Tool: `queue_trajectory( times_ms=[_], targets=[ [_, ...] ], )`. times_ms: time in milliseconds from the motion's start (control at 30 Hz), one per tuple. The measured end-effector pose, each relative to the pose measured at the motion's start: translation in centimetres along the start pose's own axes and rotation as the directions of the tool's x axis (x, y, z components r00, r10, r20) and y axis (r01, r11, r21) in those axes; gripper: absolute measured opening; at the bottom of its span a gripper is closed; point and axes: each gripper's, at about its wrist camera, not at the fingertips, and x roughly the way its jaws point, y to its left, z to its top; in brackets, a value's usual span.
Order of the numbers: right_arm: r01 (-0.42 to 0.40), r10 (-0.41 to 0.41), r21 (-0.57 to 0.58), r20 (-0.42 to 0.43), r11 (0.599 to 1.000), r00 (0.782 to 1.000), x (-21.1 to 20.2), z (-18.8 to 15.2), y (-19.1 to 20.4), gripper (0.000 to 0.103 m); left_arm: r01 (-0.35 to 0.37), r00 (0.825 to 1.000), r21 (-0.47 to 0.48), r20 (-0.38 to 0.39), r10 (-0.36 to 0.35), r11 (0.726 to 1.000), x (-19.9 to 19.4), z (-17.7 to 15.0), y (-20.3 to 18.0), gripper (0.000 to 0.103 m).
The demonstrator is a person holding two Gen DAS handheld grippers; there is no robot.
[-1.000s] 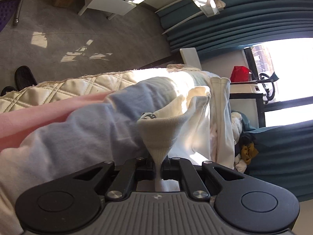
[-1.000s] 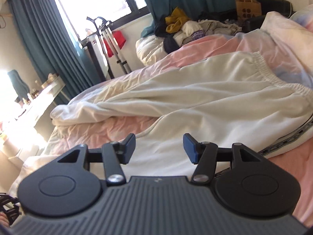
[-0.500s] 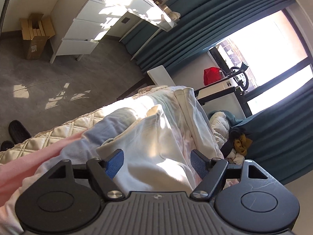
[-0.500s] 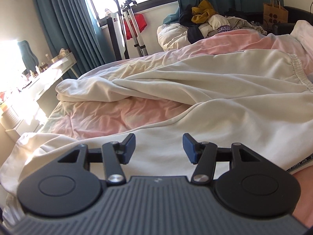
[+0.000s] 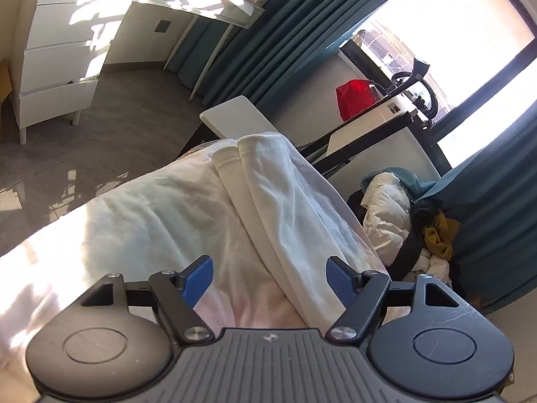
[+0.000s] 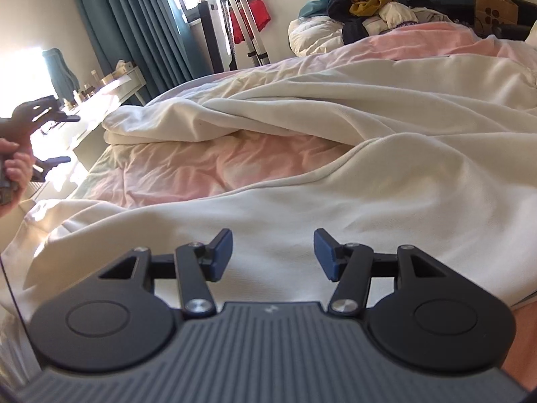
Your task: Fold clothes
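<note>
Fingers (image 6: 221, 248) spread, trousers (image 6: 386, 181) cut off right

One second ago the left gripper (image 5: 270, 277) was clamped on a bunched cuff of the cream trousers (image 5: 268, 201); half a second ago its jaws had already parted and the cloth lay loose between them. Now they stand wide apart with nothing held, and the leg lies flat along the bed (image 5: 134, 221), its hem at the far end. The view has swung off the floor toward the window. The right gripper (image 6: 272, 252) has moved toward the trouser legs' end, and a hand (image 6: 15, 164) holding the other gripper has appeared at the left edge.
</note>
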Motion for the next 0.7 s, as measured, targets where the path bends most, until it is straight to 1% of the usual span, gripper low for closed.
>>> queue_trajectory(
  times_ms=[33,100,167,200,300,367,400,467,500,533,567,633,700],
  targets=[
    [-0.008,0.008,0.024,0.002,1.0,1.0,0.5,0.1,-0.5,0.056,0.004,1.0,-0.012,0.013,-0.004,1.0,2.0,0.7,-0.1,0.074],
    [-0.025,0.024,0.073,0.006,0.997,1.0,1.5,0.2,-1.5,0.057,0.005,0.999,-0.031,0.043,-0.004,1.0,5.5,2.2,-0.2,0.073],
    [-0.041,0.041,0.121,0.01,0.992,0.999,2.4,0.4,-2.5,0.058,-0.002,0.999,-0.031,0.039,0.003,1.0,8.8,3.5,-0.3,0.073],
    [-0.05,0.048,0.143,0.013,0.988,0.999,2.9,0.4,-2.9,0.058,-0.009,0.999,-0.026,0.035,0.01,1.0,9.8,3.9,-0.5,0.073],
    [-0.054,0.051,0.149,0.021,0.987,0.998,3.8,0.4,-3.0,0.058,-0.04,0.998,-0.004,0.039,0.04,0.999,11.1,4.7,-0.9,0.072],
    [-0.051,0.048,0.155,0.022,0.987,0.999,4.4,0.4,-3.1,0.057,-0.06,0.997,0.011,0.042,0.06,0.998,12.0,5.2,-1.2,0.059],
    [-0.049,0.046,0.157,0.026,0.986,0.999,4.4,0.4,-3.1,0.057,-0.07,0.997,0.018,0.044,0.07,0.997,12.4,5.5,-1.3,0.056],
    [-0.045,0.04,0.159,0.034,0.986,0.999,4.6,0.5,-3.0,0.057,-0.091,0.995,0.033,0.047,0.089,0.995,13.2,6.0,-1.6,0.035],
    [-0.042,0.037,0.16,0.036,0.986,0.999,4.7,0.5,-3.0,0.057,-0.101,0.994,0.04,0.049,0.099,0.994,13.7,6.2,-1.7,0.029],
    [-0.038,0.033,0.16,0.036,0.986,0.999,4.8,0.5,-2.9,0.057,-0.111,0.993,0.047,0.051,0.109,0.993,14.1,6.5,-1.9,0.014],
    [-0.036,0.03,0.156,0.037,0.987,0.999,4.7,0.5,-2.9,0.057,-0.115,0.992,0.058,0.052,0.112,0.992,14.0,6.7,-2.1,0.01],
    [-0.031,0.025,0.149,0.039,0.988,0.999,4.6,0.4,-2.8,0.057,-0.102,0.994,0.093,0.055,0.097,0.99,12.5,6.9,-3.0,0.007],
    [-0.028,0.023,0.145,0.039,0.989,0.999,4.5,0.4,-2.7,0.057,-0.088,0.995,0.134,0.062,0.081,0.987,10.3,6.8,-4.1,0.007]
  ],
)
